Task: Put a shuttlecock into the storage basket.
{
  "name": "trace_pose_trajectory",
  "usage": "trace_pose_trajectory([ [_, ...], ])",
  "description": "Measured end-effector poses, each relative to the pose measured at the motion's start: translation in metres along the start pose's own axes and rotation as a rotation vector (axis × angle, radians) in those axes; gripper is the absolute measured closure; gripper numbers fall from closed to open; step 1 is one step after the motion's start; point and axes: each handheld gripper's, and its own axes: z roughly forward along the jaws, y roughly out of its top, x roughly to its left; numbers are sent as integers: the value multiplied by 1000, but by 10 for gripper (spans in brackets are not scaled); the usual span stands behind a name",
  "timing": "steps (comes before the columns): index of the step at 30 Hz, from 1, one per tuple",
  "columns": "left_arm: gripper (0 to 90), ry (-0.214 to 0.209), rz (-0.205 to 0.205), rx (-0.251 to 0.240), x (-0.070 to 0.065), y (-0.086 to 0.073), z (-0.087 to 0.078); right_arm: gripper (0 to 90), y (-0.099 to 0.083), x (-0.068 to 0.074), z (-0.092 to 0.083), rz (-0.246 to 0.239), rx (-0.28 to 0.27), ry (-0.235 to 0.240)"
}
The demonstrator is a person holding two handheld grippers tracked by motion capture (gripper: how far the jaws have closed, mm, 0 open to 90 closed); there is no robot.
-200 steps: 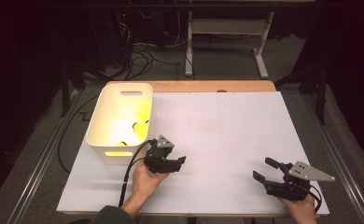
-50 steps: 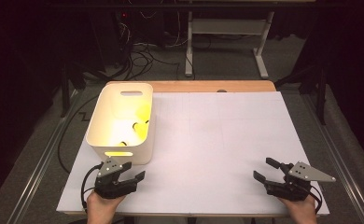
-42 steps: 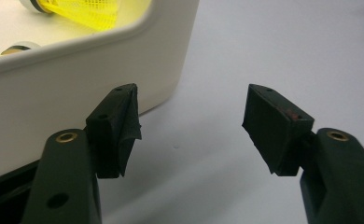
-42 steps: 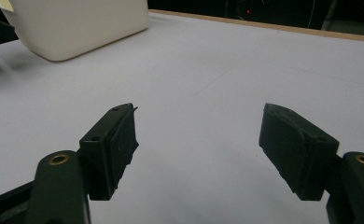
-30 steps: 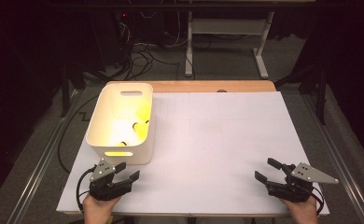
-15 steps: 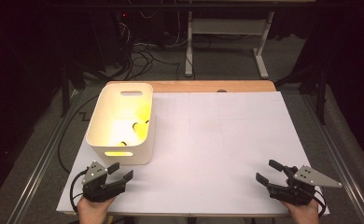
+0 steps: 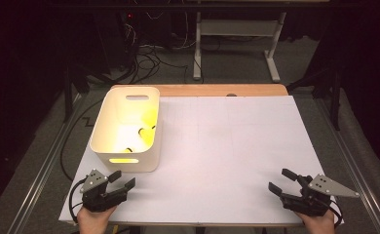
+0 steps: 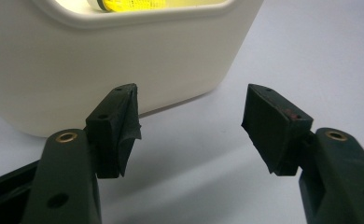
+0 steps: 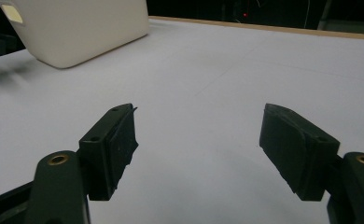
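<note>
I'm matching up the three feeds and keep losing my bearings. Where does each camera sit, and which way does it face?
High view: above the near table edge, looking forward and down; both hands with the left gripper and right gripper.
Left gripper view: on that gripper, facing the white bin close ahead; own jaws apart.
Right gripper view: low, facing across the white table; own jaws apart.
All three share the bin.

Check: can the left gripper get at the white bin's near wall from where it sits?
Probably yes. The left gripper sits open just short of the white bin, aimed at its near wall, with bare table between them.
</note>
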Motion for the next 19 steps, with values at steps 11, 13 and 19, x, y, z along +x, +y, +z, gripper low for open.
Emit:
trace_pose_trajectory([
  [11, 363, -12, 4, 2, 0, -2, 1, 274, 0, 0, 2, -13, 21, -4],
  [13, 363, -15, -1, -3, 0, -2, 1, 274, 0, 0, 2, -12, 21, -3],
  [19, 360, -18, 11, -7, 0, -2, 0, 274, 0, 0, 2, -8, 19, -2],
])
